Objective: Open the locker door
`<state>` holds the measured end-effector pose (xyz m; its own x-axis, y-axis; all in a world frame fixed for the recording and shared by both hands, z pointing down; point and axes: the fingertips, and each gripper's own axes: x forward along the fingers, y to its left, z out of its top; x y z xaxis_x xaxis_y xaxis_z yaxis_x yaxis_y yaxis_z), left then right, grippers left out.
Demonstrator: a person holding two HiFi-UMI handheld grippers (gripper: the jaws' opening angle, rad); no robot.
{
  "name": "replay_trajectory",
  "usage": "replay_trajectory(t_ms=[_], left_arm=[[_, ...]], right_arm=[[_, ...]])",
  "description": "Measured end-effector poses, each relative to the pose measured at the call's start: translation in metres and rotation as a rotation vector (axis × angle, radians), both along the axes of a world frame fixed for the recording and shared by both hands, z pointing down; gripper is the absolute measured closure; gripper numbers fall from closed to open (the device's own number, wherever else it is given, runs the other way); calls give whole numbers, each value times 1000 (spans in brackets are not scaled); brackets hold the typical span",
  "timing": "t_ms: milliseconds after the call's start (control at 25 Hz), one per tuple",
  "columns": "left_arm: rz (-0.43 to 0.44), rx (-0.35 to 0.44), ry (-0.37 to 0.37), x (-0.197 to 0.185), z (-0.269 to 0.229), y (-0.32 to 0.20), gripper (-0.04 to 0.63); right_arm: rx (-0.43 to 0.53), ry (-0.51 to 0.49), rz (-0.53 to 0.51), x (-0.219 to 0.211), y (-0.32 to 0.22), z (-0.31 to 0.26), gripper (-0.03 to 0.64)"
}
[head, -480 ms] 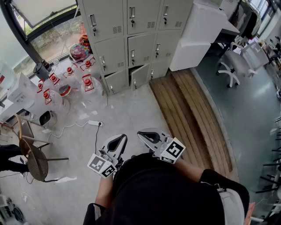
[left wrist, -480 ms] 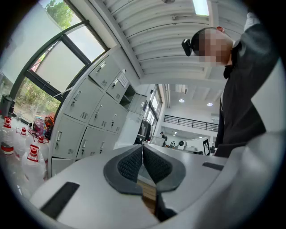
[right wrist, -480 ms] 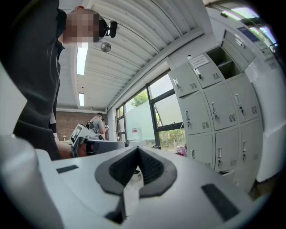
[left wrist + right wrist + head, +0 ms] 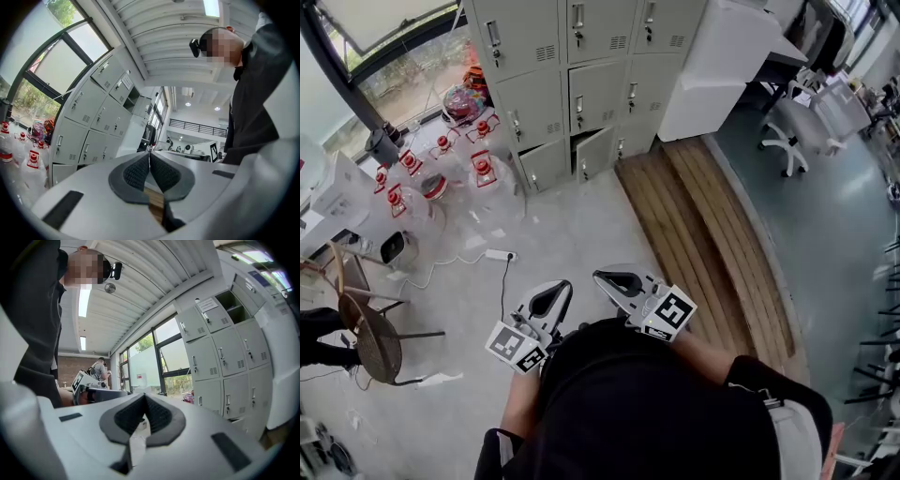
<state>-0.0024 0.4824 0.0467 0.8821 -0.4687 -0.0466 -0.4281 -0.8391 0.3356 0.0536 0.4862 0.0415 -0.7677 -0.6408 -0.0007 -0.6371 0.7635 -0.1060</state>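
— Head view?
— I hold the left hand-held gripper (image 4: 555,294) and the right hand-held gripper (image 4: 607,278) close to my body, well apart from the lockers (image 4: 540,94). One bottom locker door (image 4: 598,153) stands ajar.
— Left gripper view?
— Jaws pressed together, empty.
— Right gripper view?
— Same: closed on nothing, lockers at the right.

The left gripper (image 4: 563,285) and the right gripper (image 4: 599,276) are held level, side by side, close in front of the person's body. Both have their jaws pressed together with nothing between them. The left forearm (image 4: 523,405) is bent in at the side.
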Motion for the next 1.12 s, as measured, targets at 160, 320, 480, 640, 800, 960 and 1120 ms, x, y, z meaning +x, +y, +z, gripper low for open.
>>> replay_trajectory(t_ms=[160, 320, 480, 640, 800, 960, 1120], left_arm=[[-1, 0, -6, -2, 3, -2, 577], [0, -9, -7, -5, 9, -4, 577], [-1, -29, 8, -7, 13, -12, 577], [1, -59, 28, -7, 21, -18, 577], [-2, -79, 37, -5, 34, -29, 577], [-34, -99, 32, -7, 35, -52, 577], [-74, -113, 19, -16, 34, -80, 577]], right_arm=[[3, -24, 11, 0, -3, 0, 606], [-18, -102, 25, 5, -8, -3, 605], [-33, -38, 22, -1, -12, 3, 606], [-60, -4, 16, -2, -12, 7, 605], [-89, 10, 12, 1, -19, 16, 606], [-132, 6, -16, 0, -42, 26, 605], [-149, -9, -52, -9, -80, 34, 605]])
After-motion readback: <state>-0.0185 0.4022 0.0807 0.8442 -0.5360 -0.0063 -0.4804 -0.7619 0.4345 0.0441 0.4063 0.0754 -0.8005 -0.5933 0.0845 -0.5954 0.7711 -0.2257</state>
